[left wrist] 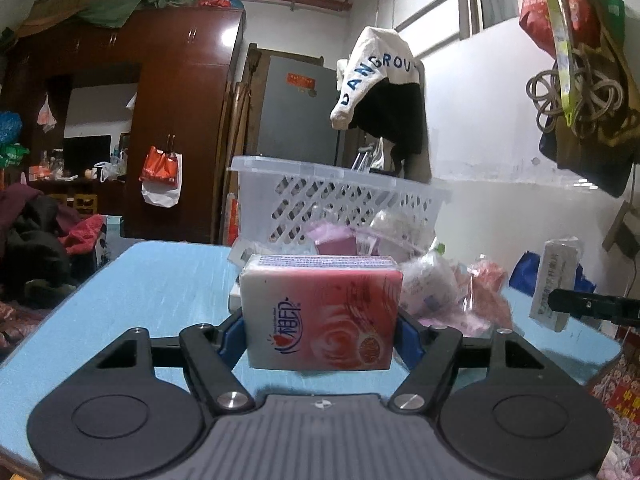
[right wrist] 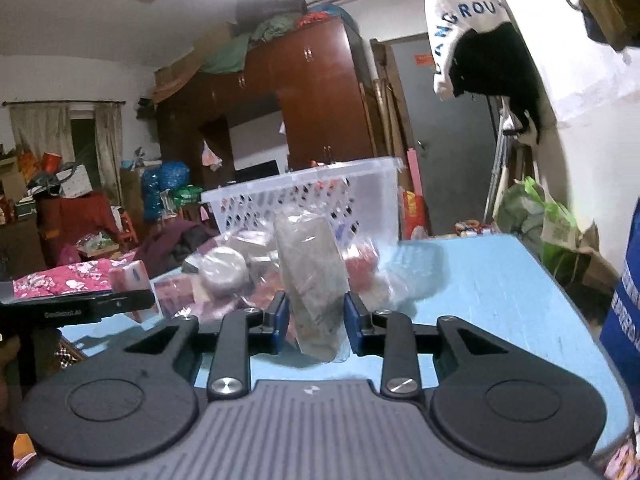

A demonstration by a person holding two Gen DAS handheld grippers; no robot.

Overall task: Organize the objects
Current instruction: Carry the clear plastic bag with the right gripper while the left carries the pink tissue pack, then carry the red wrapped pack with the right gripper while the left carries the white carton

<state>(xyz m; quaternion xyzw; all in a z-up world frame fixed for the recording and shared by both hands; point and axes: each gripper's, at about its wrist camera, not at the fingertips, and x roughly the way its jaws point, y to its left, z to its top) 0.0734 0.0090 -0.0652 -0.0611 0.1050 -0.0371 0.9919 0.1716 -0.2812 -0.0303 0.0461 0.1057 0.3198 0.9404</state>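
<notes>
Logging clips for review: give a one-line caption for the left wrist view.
Left gripper clamps a pink tissue pack above the blue table, facing a white lattice basket.

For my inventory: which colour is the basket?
White, perforated basket; clearest in the left wrist view.

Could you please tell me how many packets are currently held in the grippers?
2: a pink tissue pack in the left gripper, and a clear wrapped packet in the right gripper. More lie loose behind.
</notes>
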